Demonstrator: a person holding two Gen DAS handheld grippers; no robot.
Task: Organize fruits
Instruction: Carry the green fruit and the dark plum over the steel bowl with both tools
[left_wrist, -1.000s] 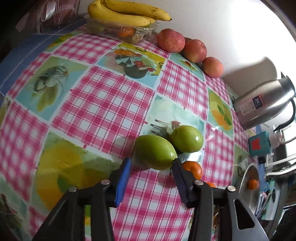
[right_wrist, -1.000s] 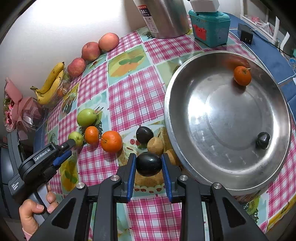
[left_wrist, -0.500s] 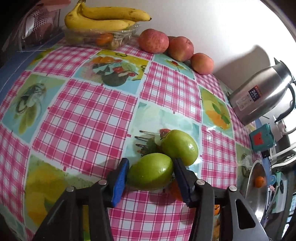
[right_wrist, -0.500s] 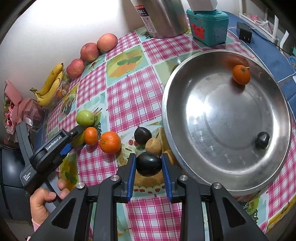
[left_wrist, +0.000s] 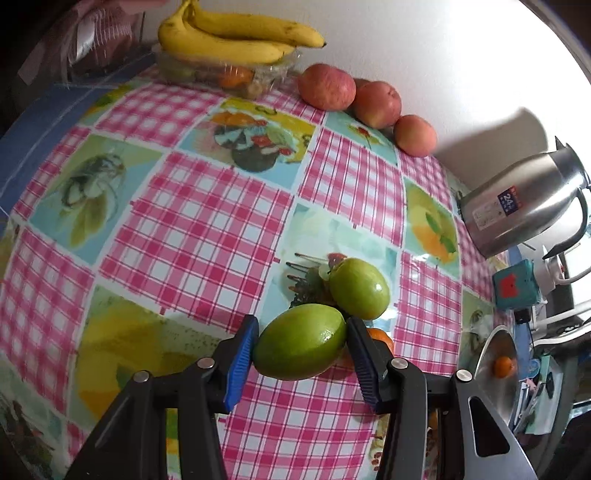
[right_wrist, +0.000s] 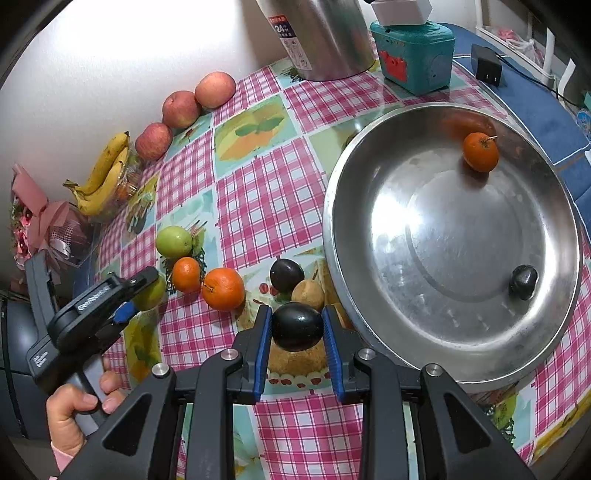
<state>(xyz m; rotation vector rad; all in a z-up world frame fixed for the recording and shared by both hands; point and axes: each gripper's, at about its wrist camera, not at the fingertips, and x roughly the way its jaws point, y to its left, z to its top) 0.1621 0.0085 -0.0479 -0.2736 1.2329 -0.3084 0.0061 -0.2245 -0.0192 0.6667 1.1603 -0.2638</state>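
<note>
My left gripper (left_wrist: 302, 328) is shut on a green fruit (left_wrist: 299, 350), its blue pads pressed on both sides just above the checked tablecloth. A second green fruit (left_wrist: 359, 288) lies right behind it. In the right wrist view, the left gripper (right_wrist: 144, 291) sits at the far left, held by a hand. My right gripper (right_wrist: 296, 314) is shut on a dark plum (right_wrist: 295, 330) beside the rim of the steel basin (right_wrist: 332, 206). The basin holds an orange (right_wrist: 480, 152) and another dark plum (right_wrist: 522, 281).
Two oranges (right_wrist: 223, 288), a dark plum (right_wrist: 286, 275) and a brown fruit (right_wrist: 307, 294) lie between the grippers. Bananas (left_wrist: 229, 40) and three apples (left_wrist: 327, 90) line the wall. A steel kettle (left_wrist: 524, 206) and a teal box (right_wrist: 413, 55) stand behind the basin.
The left gripper moved forward around the green fruit, which was ahead of its fingertips, and now grips it. The right gripper and its plum have not moved.
</note>
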